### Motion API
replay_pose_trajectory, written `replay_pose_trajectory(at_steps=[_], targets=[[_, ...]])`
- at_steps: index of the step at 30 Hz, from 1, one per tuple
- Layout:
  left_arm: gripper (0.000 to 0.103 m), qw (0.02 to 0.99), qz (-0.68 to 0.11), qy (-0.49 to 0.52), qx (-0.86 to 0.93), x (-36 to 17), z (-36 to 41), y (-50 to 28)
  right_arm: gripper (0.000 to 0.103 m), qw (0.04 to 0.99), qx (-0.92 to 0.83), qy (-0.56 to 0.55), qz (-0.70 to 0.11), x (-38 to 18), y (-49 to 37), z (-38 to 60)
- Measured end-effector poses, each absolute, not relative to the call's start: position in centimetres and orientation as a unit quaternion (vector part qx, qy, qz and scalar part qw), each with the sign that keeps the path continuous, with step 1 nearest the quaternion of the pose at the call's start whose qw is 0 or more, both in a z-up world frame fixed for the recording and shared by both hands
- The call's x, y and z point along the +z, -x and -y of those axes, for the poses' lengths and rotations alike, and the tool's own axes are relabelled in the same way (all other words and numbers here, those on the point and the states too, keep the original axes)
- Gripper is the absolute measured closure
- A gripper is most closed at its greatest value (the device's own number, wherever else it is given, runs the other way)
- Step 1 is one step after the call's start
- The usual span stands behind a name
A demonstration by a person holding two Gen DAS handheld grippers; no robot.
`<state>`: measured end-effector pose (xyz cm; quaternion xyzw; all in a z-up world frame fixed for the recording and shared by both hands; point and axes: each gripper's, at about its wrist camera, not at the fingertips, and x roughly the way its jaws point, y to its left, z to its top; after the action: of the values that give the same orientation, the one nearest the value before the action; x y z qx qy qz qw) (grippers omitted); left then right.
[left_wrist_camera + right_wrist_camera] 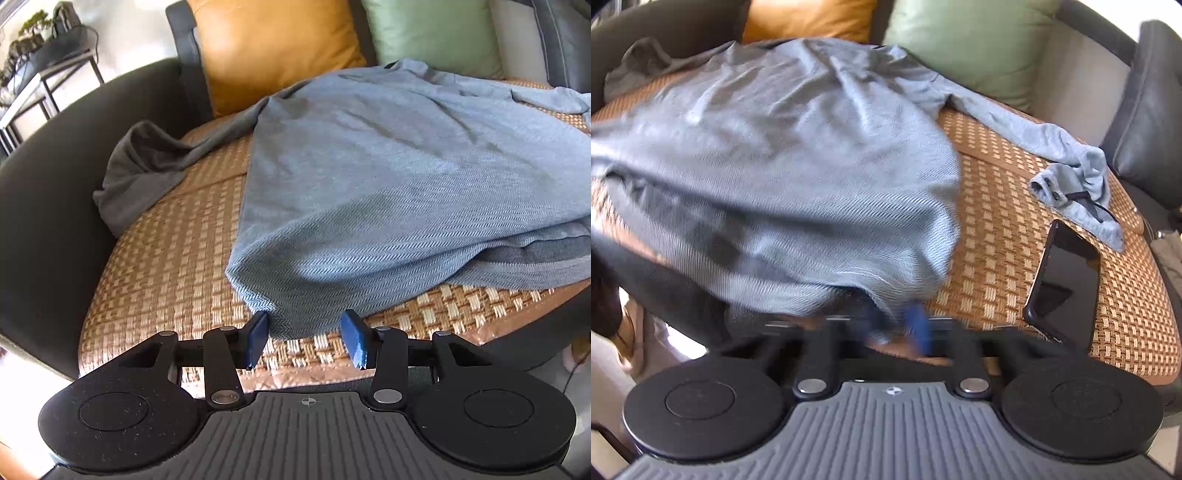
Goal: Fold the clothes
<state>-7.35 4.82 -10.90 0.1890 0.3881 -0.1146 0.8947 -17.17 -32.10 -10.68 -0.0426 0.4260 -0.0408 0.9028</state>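
A grey-blue long-sleeved shirt (pixel 388 177) lies spread on a woven rattan mat (pixel 166 266) on a sofa. My left gripper (pixel 306 332) is open, its blue fingertips on either side of the shirt's near hem corner, which hangs between them. In the right wrist view the shirt (pixel 798 155) is blurred by motion. My right gripper (pixel 897 328) looks closed on the shirt's near hem, which drapes over the blue fingers. One sleeve (pixel 1067 166) lies off to the right on the mat, the other sleeve (pixel 140 173) to the left.
A black phone (pixel 1067 277) lies on the mat (pixel 1015 229) to the right of my right gripper. An orange cushion (pixel 273 48) and a green cushion (pixel 432 29) lean on the sofa back. The dark armrest (pixel 48 192) is at left. A shelf with plants (pixel 33 51) stands beyond.
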Motion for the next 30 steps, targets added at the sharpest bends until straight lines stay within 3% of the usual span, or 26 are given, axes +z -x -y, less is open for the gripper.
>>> replay_pose_trajectory(at_steps=[2,12,19,26,27,28,29,30], targets=[[0.037,0.896,-0.376,-0.205,-0.123,-10.9,-4.0,7.7,0.099,0.913,-0.037,0.01,-0.407,-8.7,17.2,32.9],[0.035,0.882,-0.334,-0.302,-0.142,-11.9,-0.6,9.5,0.099,0.951,-0.034,0.04,-0.306,-0.1,14.7,34.6],[0.03,0.876,-0.325,-0.335,-0.121,-12.7,-1.8,9.9,0.099,0.952,-0.028,0.058,-0.3,0.7,13.7,34.7],[0.031,0.883,-0.344,-0.301,-0.111,-12.6,-3.8,8.9,0.099,0.947,-0.034,0.053,-0.315,-0.1,13.4,35.1],[0.035,0.884,-0.342,-0.298,-0.113,-12.5,-3.7,8.7,0.099,0.946,-0.034,0.052,-0.317,-0.2,13.3,35.1],[0.058,0.885,-0.341,-0.294,-0.115,-12.4,-3.7,8.4,0.099,0.945,-0.035,0.052,-0.32,-0.4,13.2,35.1],[0.095,0.886,-0.35,-0.277,-0.124,-12.1,-3.7,8.0,0.099,0.944,-0.035,0.051,-0.323,-0.5,13.1,35.1],[0.098,0.887,-0.358,-0.26,-0.133,-11.7,-3.7,7.6,0.099,0.944,-0.035,0.052,-0.323,-0.5,13.2,35.2]])
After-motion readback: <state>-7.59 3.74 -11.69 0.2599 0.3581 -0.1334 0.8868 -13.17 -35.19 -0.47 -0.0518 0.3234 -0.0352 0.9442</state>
